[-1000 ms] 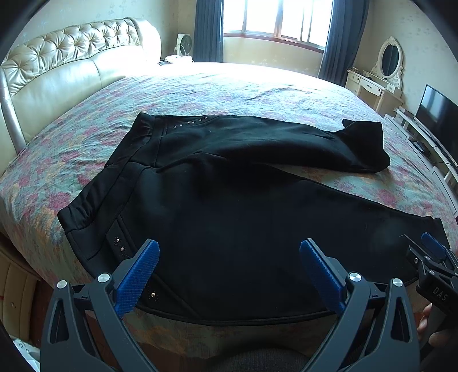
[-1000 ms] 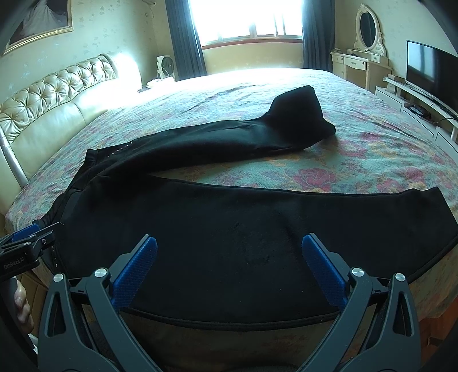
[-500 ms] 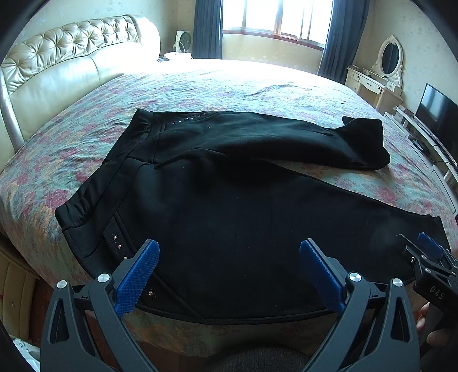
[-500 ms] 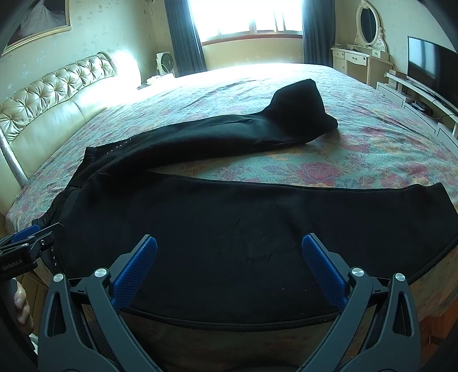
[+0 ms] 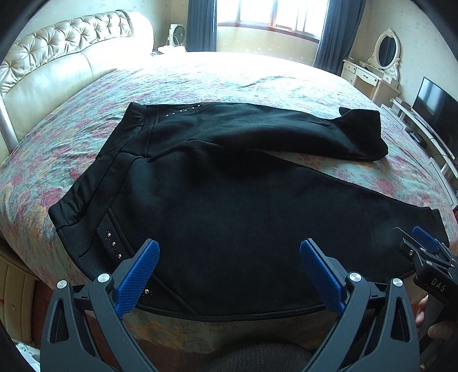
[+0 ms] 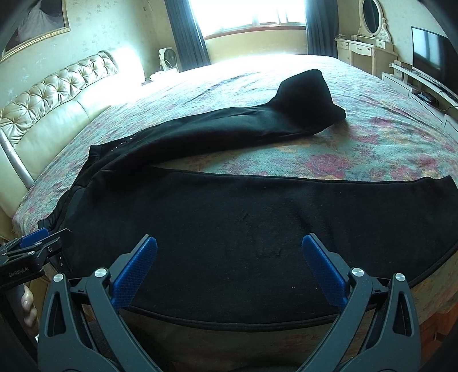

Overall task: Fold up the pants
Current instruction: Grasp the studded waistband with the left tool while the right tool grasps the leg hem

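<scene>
Black pants (image 5: 229, 206) lie spread on a floral bedspread, waistband to the left, small studs near the pockets. The near leg (image 6: 272, 223) runs along the bed's front edge; the far leg (image 6: 257, 126) stretches away with its cuff bunched up. My left gripper (image 5: 229, 266) hovers open over the hip and thigh area, nothing between its blue pads. My right gripper (image 6: 229, 263) hangs open above the near leg, also holding nothing. Each gripper shows at the edge of the other's view.
The bed (image 5: 57, 148) has a tufted cream headboard (image 5: 57, 57) at the left. A dressing table with an oval mirror (image 5: 383, 57) and a TV (image 5: 438, 111) stand at the right. A window with dark curtains (image 6: 252, 17) is behind. A small fan (image 5: 176, 34) sits by the headboard.
Both grippers have risen and tipped down slightly over the pants; the views show a little more of the garment. The pants have not moved, and both grippers stay open.
</scene>
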Action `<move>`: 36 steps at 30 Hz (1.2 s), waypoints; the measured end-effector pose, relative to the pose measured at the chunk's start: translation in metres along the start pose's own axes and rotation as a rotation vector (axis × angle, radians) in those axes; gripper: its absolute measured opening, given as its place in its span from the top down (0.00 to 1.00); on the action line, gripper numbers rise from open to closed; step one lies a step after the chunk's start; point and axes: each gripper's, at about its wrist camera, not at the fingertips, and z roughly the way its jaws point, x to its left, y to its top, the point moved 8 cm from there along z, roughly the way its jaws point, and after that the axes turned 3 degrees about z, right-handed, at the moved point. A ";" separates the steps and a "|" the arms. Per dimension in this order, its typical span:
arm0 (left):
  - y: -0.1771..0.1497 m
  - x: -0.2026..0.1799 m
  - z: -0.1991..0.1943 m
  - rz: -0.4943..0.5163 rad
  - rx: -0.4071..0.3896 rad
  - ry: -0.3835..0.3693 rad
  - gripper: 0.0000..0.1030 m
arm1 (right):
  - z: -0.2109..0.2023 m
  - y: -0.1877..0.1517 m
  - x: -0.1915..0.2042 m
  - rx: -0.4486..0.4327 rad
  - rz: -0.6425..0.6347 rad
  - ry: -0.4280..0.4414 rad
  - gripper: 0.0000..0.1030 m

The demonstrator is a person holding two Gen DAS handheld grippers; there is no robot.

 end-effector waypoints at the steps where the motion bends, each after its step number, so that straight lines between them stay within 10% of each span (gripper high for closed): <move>1: 0.003 0.002 0.001 0.003 0.015 -0.022 0.05 | 0.000 0.001 0.000 0.002 -0.002 0.005 0.02; 5: 0.018 0.027 0.011 0.007 0.115 -0.124 0.05 | 0.000 0.009 0.001 -0.003 -0.001 0.018 0.02; 9: 0.060 0.095 0.012 -0.009 0.020 0.009 0.05 | 0.006 0.016 0.003 0.000 0.021 0.045 0.02; 16: 0.107 0.186 0.066 -0.076 0.129 -0.018 0.05 | 0.029 0.026 0.024 0.053 0.047 0.140 0.02; 29: 0.193 0.232 0.193 -0.018 0.137 -0.053 0.06 | 0.069 0.035 0.028 0.128 0.101 0.200 0.02; 30: 0.193 0.231 0.198 -0.002 0.147 -0.053 0.12 | 0.073 0.034 0.026 0.141 0.120 0.207 0.02; 32: 0.189 0.230 0.210 0.018 0.184 -0.090 0.60 | 0.081 0.033 0.025 0.161 0.156 0.216 0.02; 36: 0.186 0.236 0.217 -0.057 0.176 -0.188 0.60 | 0.091 0.033 0.026 0.186 0.187 0.243 0.02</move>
